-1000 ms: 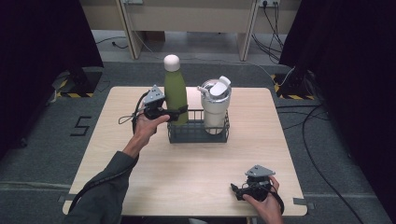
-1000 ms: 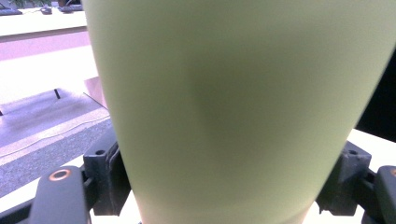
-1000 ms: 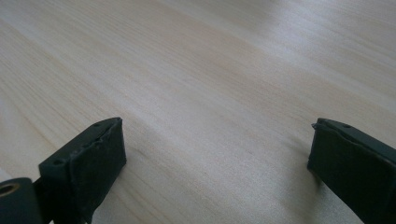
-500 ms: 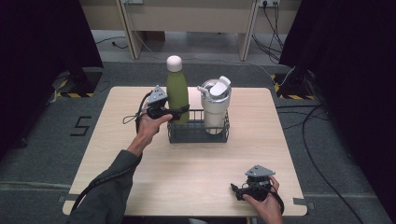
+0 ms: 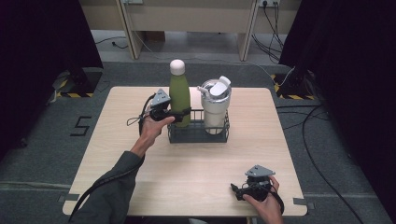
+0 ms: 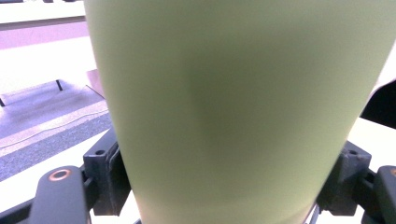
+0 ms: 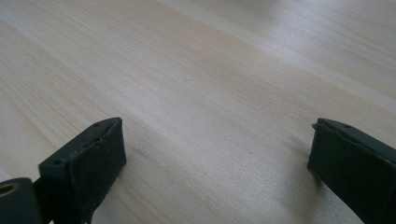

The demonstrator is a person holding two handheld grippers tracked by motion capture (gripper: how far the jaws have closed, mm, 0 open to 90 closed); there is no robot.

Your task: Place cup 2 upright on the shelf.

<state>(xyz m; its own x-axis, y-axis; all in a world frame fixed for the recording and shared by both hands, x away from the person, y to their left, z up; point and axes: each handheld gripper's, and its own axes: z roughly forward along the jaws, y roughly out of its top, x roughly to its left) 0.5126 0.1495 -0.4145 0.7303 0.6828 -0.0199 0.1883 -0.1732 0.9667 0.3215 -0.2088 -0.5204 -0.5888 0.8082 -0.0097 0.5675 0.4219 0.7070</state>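
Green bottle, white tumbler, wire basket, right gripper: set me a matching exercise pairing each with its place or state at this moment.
Things:
1. green bottle
2. white tumbler
3. wire basket
4. right gripper

States:
A. jaws open, low over bare table near the front edge
B. stands in the basket's right half
C. clamped between the left gripper's jaws
D. sits mid-table, holding both drink containers

Pairs: 1-C, 2-B, 3-D, 4-A

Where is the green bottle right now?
High view: green bottle stands upright at the wire basket's left end, clamped by the left gripper, beside the white tumbler.
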